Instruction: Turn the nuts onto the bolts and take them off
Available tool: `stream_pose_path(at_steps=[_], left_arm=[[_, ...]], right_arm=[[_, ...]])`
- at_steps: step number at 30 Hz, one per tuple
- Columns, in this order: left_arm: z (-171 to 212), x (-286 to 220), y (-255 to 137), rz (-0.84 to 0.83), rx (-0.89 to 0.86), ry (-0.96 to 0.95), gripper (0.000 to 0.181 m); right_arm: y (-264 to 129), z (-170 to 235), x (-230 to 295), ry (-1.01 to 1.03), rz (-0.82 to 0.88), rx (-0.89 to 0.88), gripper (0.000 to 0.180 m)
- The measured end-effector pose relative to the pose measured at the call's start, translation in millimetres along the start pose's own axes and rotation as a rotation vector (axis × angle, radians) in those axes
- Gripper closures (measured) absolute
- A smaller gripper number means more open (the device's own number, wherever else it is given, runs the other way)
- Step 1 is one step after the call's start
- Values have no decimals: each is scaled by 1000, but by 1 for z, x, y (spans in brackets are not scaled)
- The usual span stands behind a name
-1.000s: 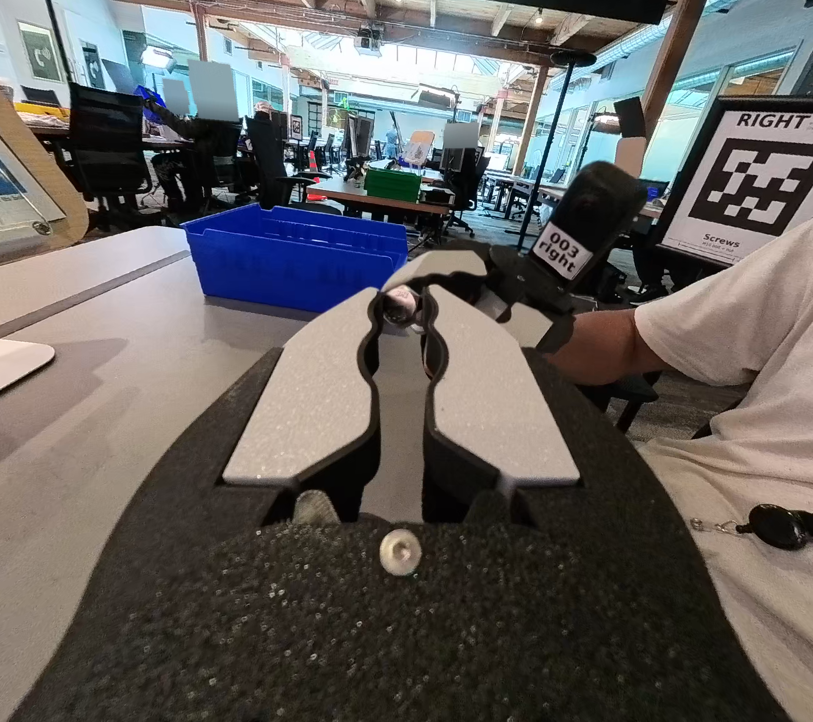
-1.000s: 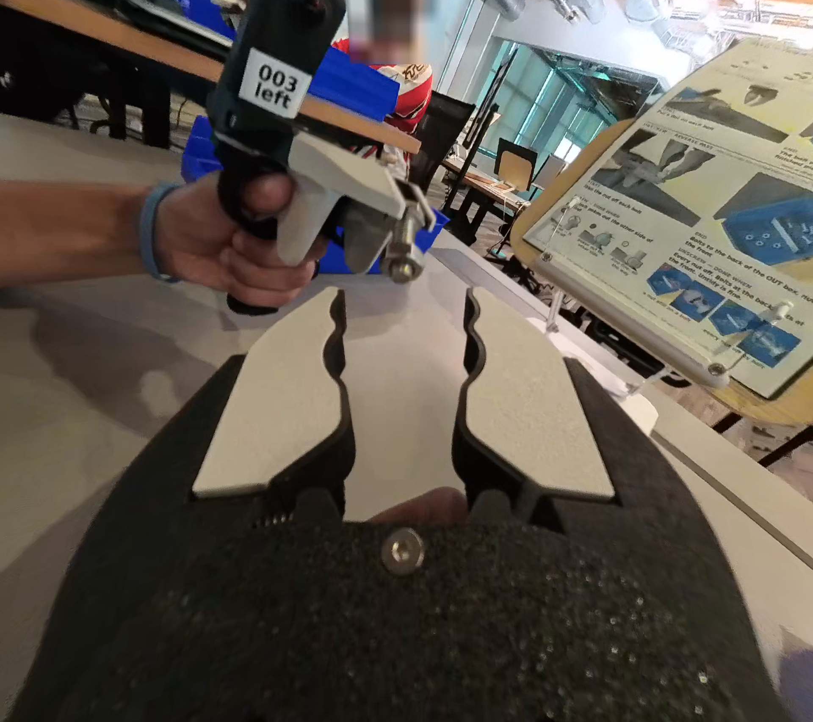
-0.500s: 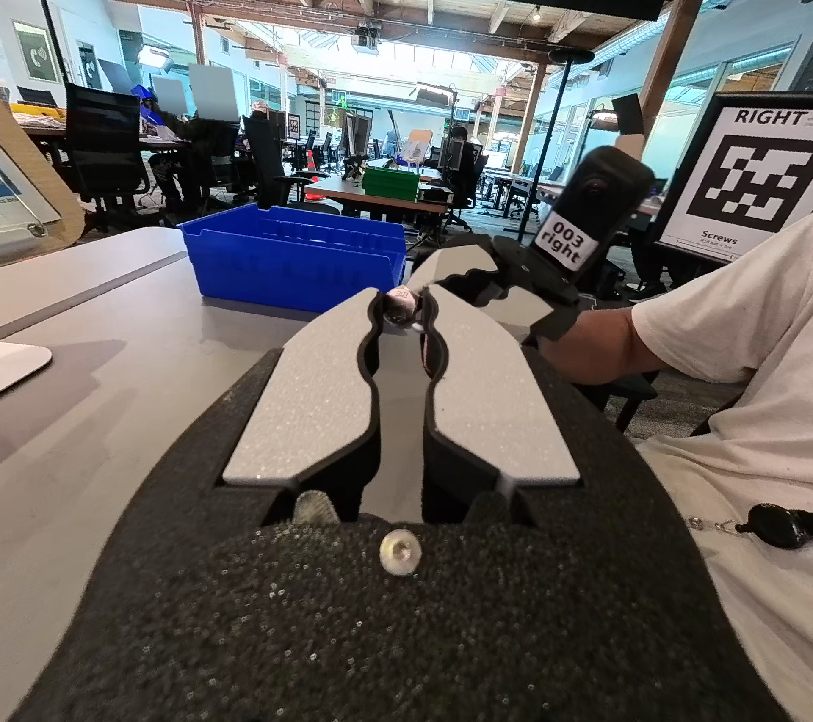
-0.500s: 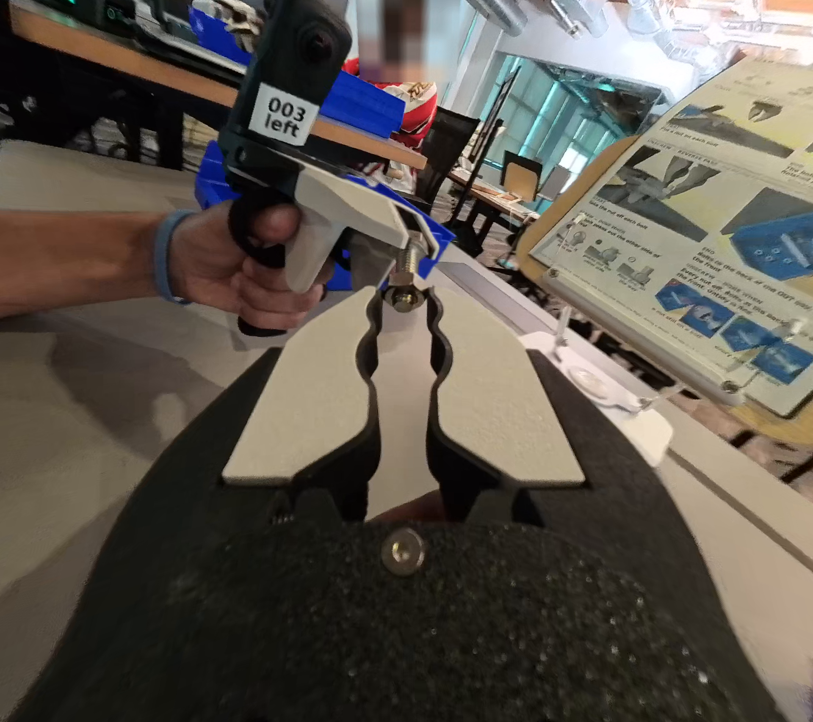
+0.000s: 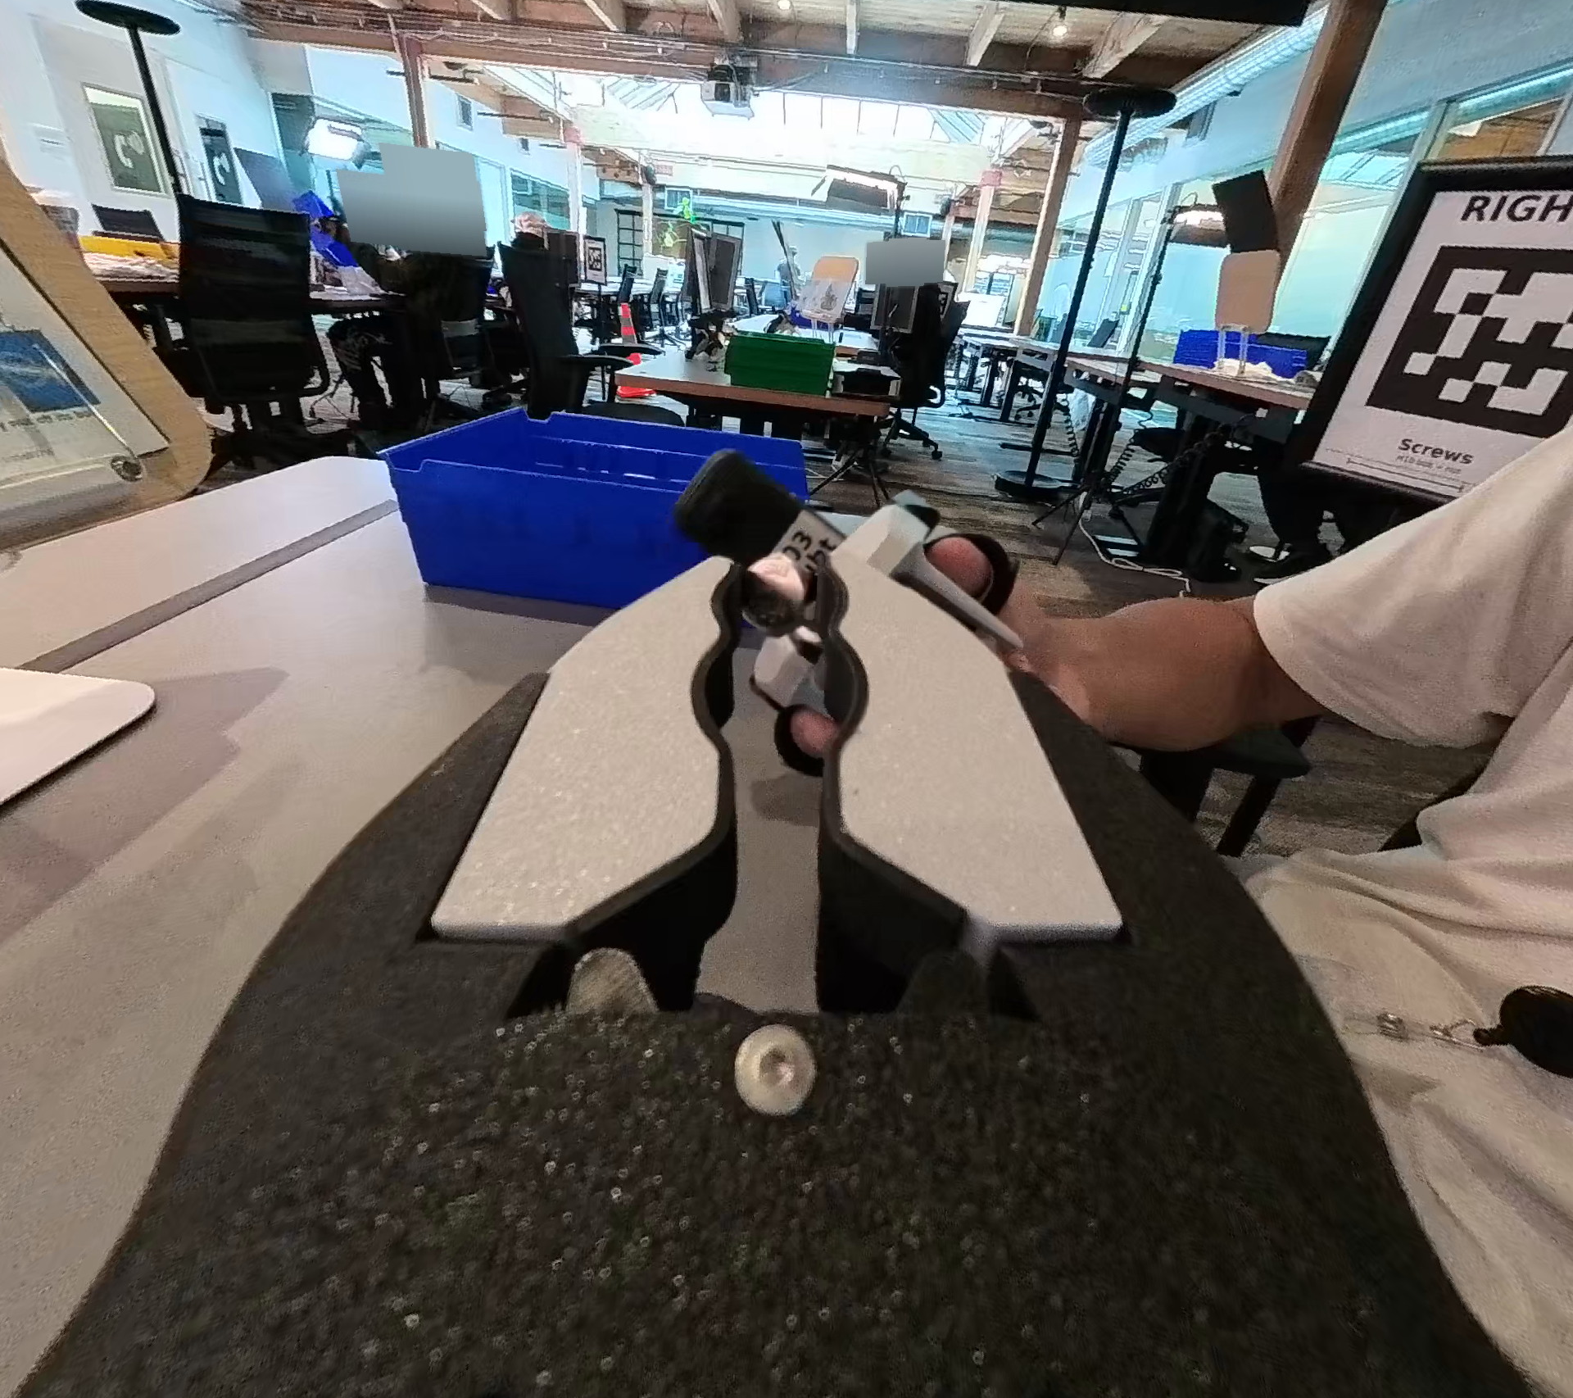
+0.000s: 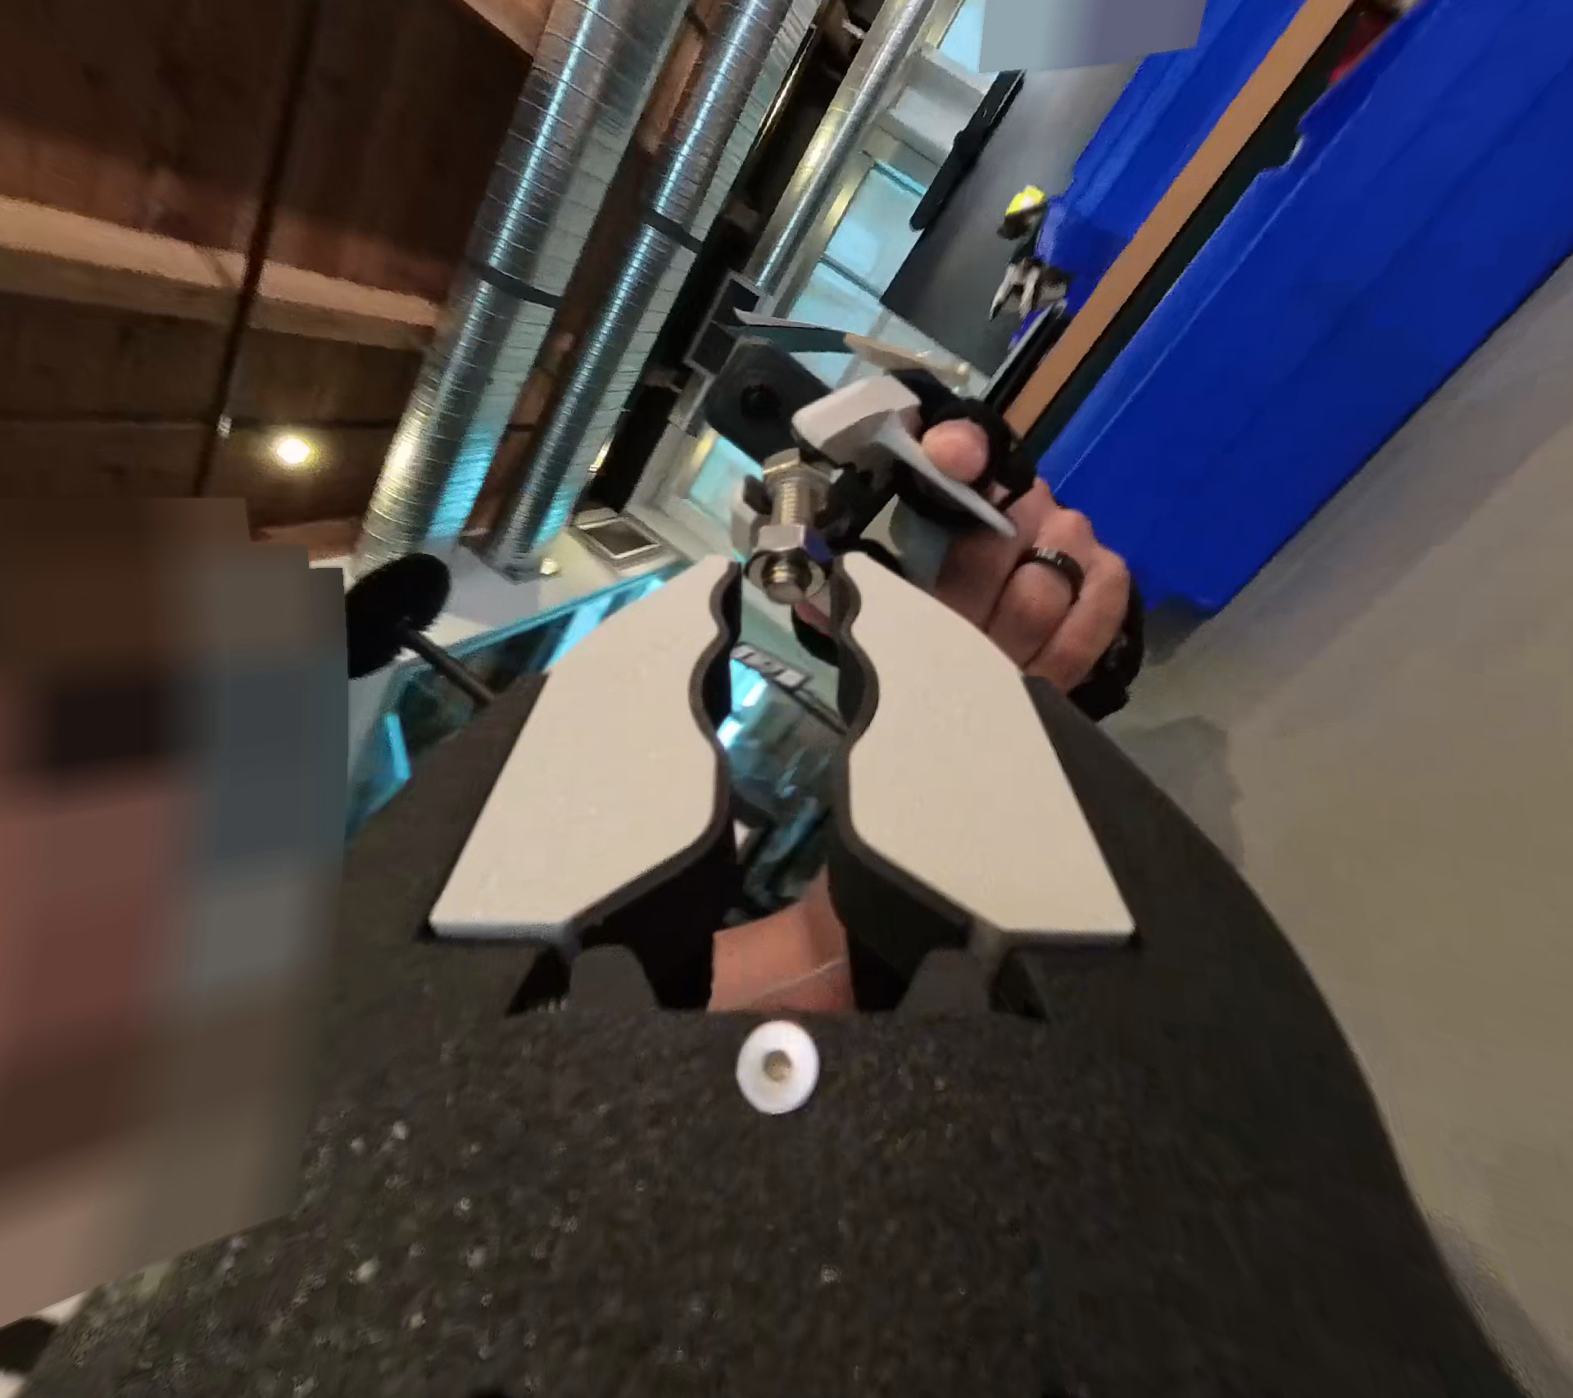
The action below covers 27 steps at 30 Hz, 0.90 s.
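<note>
Right wrist view alone shows nut (image 6: 781, 538) on bolt (image 6: 787, 497).

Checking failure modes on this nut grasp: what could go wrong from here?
1. The right gripper pinches the nut only at its fingertips, so it could slip off.
2. The left gripper holds the bolt at its tips too, so the bolt may spin along.
3. A dropped nut could fall to the table.
</note>
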<state>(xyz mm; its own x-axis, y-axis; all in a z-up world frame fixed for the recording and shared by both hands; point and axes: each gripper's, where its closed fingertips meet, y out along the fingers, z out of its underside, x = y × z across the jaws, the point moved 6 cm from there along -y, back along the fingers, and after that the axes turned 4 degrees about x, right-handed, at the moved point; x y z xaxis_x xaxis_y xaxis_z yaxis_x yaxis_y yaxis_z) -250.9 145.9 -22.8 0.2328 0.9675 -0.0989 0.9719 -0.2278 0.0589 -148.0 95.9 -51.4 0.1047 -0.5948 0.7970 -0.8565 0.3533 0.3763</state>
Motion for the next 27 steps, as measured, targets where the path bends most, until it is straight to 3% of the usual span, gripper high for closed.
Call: stream_pose_path(at_steps=[4, 9, 11, 19, 24, 27], left_arm=[[-2, 3, -3, -16, -11, -8, 164], [-2, 2, -3, -9, -11, -15, 165], [-1, 2, -2, -6, -2, -13, 165], [3, -1, 3, 15, 28, -12, 165], [5, -5, 7, 34, 41, -16, 165], [6, -5, 9, 27, 37, -39, 164]], right_arm=[[-1, 7, 2, -346, 217, 111, 131], [-15, 17, -1, -1204, 740, 194, 126], [-14, 24, 6, -1414, 813, 197, 131], [0, 21, 16, -1457, 816, 153, 134], [4, 20, 21, -1418, 745, 148, 162], [0, 17, 21, -1367, 731, 154, 162]])
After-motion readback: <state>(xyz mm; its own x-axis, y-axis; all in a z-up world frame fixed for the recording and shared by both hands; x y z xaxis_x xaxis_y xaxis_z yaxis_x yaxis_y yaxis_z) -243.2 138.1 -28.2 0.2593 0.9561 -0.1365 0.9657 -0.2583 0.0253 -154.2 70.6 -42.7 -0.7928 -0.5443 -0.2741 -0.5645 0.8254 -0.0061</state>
